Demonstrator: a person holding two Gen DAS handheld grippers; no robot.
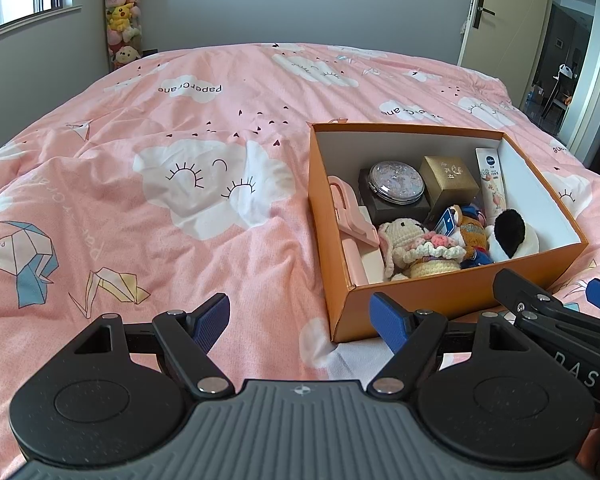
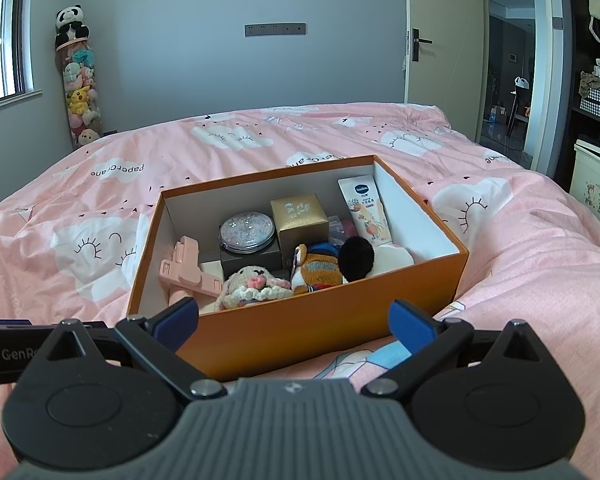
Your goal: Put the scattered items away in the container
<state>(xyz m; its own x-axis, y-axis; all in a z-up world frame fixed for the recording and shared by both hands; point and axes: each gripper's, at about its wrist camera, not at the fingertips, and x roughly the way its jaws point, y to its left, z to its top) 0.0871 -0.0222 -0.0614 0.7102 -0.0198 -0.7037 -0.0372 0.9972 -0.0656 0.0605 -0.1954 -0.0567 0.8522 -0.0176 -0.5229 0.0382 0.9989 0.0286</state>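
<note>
An orange box [image 1: 452,300] [image 2: 300,328] sits on the pink bed. Inside lie a pink holder [image 1: 350,216] [image 2: 182,268], a round glitter compact [image 1: 396,182] [image 2: 247,230], a gold box [image 1: 450,180] [image 2: 299,216], a hand-cream tube [image 1: 492,180] [image 2: 364,210], a crochet bunny [image 1: 412,246] [image 2: 252,284], a tiger plush [image 2: 314,270] and a black-and-white plush [image 1: 512,238] [image 2: 360,258]. My left gripper [image 1: 302,320] stands open over the bedspread, left of the box's near corner. My right gripper [image 2: 294,322] is open just in front of the box's near wall, also visible as the right gripper [image 1: 556,302] in the left wrist view.
The pink cloud-print bedspread [image 1: 160,180] [image 2: 520,240] spreads all around the box. A tall tube of plush toys [image 1: 122,16] [image 2: 80,96] stands at the far left wall. An open door [image 2: 444,32] and shelves [image 2: 596,96] are on the right.
</note>
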